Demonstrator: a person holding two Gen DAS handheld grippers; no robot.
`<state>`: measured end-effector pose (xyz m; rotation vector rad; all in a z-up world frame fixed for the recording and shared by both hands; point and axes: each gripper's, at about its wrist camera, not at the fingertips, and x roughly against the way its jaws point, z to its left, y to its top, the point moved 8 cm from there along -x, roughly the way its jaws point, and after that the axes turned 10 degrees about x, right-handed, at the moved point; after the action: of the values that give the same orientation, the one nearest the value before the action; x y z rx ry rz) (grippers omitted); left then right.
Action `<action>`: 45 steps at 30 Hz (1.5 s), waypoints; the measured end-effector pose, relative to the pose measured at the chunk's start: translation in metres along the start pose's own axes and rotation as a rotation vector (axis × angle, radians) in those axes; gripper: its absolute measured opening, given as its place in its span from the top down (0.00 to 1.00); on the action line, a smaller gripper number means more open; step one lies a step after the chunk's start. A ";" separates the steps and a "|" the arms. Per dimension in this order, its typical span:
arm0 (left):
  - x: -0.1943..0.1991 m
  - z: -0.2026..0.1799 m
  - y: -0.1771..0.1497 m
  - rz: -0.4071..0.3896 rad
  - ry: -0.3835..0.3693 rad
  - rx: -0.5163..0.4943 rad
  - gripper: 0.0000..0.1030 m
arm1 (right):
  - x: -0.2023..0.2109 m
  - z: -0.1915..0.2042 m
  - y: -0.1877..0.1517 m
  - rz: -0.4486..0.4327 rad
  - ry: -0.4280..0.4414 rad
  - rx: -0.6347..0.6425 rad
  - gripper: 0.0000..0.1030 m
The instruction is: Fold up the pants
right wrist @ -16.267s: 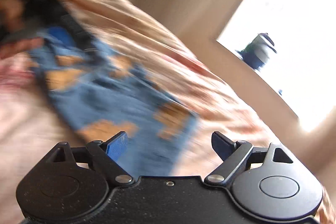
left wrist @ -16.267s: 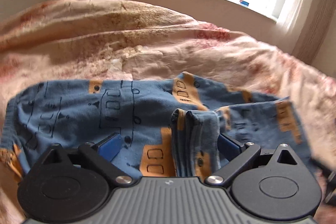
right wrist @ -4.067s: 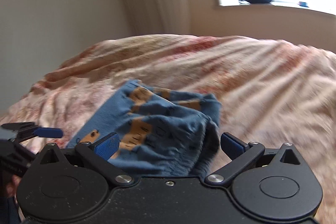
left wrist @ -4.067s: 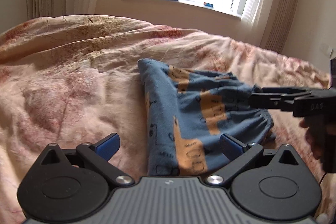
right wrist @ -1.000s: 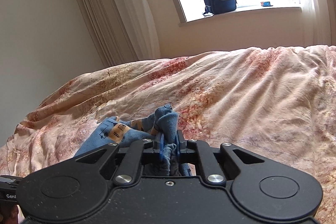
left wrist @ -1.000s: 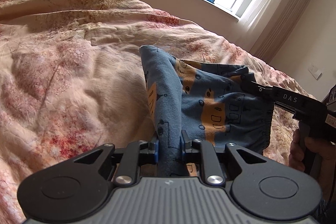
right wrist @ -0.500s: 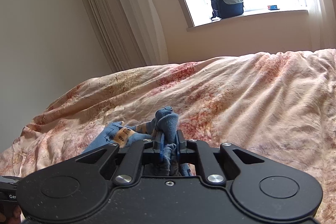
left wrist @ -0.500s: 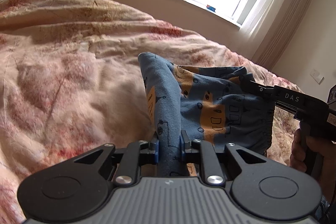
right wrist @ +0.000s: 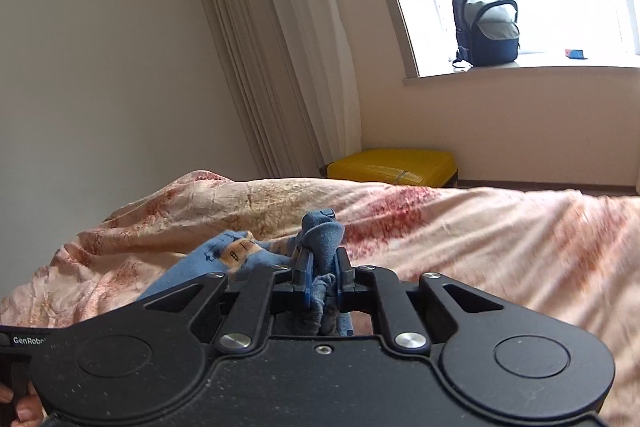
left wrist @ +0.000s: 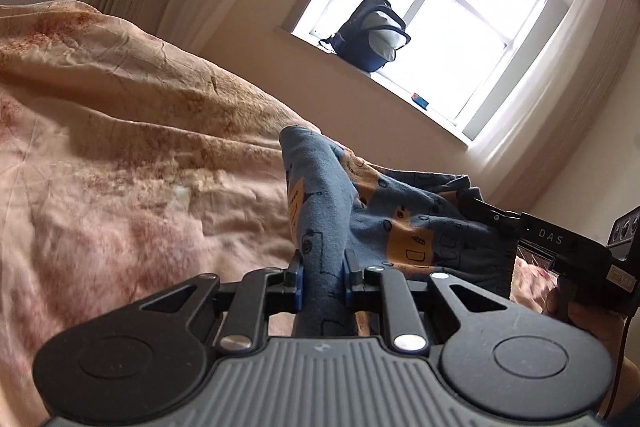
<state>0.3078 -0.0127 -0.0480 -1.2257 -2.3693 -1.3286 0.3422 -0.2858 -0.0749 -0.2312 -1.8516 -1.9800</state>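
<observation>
Both grippers have lifted the pants (left wrist: 384,223) up off the bed (left wrist: 120,163); left gripper (left wrist: 322,277) and right gripper (right wrist: 320,277) jaws are each clamped on blue fabric, probably carrying it over for another fold.

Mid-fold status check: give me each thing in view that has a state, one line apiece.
Left gripper: shut on the pants.
Right gripper: shut on the pants.
Pants: partly folded, bunched, held up between both grippers.
Bedspread: spread over the bed, wrinkled.
Backpack: upright on the windowsill, top pocket unzipped and gaping.
Curtain: drawn aside, leaving the window uncovered.
Yellow suitcase: lying flat, closed.
</observation>
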 end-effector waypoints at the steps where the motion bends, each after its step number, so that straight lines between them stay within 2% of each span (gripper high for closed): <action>1: -0.009 0.006 0.000 -0.004 -0.001 0.007 0.81 | -0.009 -0.002 0.000 0.006 -0.004 0.005 0.90; 4: -0.037 0.030 -0.014 0.016 0.052 -0.016 0.81 | -0.039 -0.010 -0.013 0.032 0.003 -0.006 0.90; 7: -0.056 0.053 -0.031 0.053 0.123 -0.043 0.81 | -0.072 -0.016 -0.045 0.083 0.004 -0.018 0.89; 9: -0.060 0.057 -0.034 0.064 0.117 -0.025 0.80 | -0.085 -0.023 -0.067 0.114 -0.027 -0.027 0.89; 12: -0.060 0.057 -0.034 0.070 0.110 -0.019 0.78 | -0.089 -0.040 -0.081 0.104 -0.028 -0.106 0.89; 17: -0.061 0.059 -0.034 0.074 0.108 -0.022 0.76 | -0.089 -0.043 -0.084 0.098 -0.020 -0.085 0.88; 25: -0.060 0.060 -0.031 0.074 0.118 -0.022 0.67 | -0.089 -0.041 -0.084 0.097 -0.027 -0.077 0.86; 29: -0.060 0.061 -0.031 0.071 0.121 -0.020 0.62 | -0.090 -0.039 -0.083 0.109 -0.041 -0.063 0.83; 33: -0.060 0.061 -0.031 0.069 0.128 -0.034 0.50 | -0.090 -0.038 -0.082 0.116 -0.053 -0.053 0.80; 35: -0.059 0.059 -0.032 0.069 0.127 -0.047 0.45 | -0.090 -0.038 -0.081 0.118 -0.063 -0.047 0.77; 37: -0.059 0.056 -0.032 0.069 0.117 -0.053 0.35 | -0.089 -0.038 -0.080 0.121 -0.071 -0.047 0.73; 39: -0.058 0.053 -0.032 0.065 0.104 -0.053 0.19 | -0.086 -0.038 -0.079 0.125 -0.083 -0.044 0.66; 40: -0.056 0.052 -0.032 0.059 0.103 -0.046 0.15 | -0.084 -0.038 -0.078 0.124 -0.088 -0.040 0.59; 41: -0.054 0.050 -0.031 0.051 0.099 -0.036 0.08 | -0.082 -0.038 -0.077 0.120 -0.090 -0.037 0.47; 43: -0.051 0.047 -0.030 0.040 0.092 -0.019 0.04 | -0.075 -0.036 -0.074 0.108 -0.090 -0.028 0.36; 45: -0.047 0.045 -0.028 0.029 0.089 -0.013 0.00 | -0.066 -0.035 -0.072 0.103 -0.096 -0.018 0.30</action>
<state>0.3286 -0.0124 -0.1159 -1.1743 -2.2774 -1.3620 0.3780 -0.3061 -0.1703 -0.4249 -1.8418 -1.9470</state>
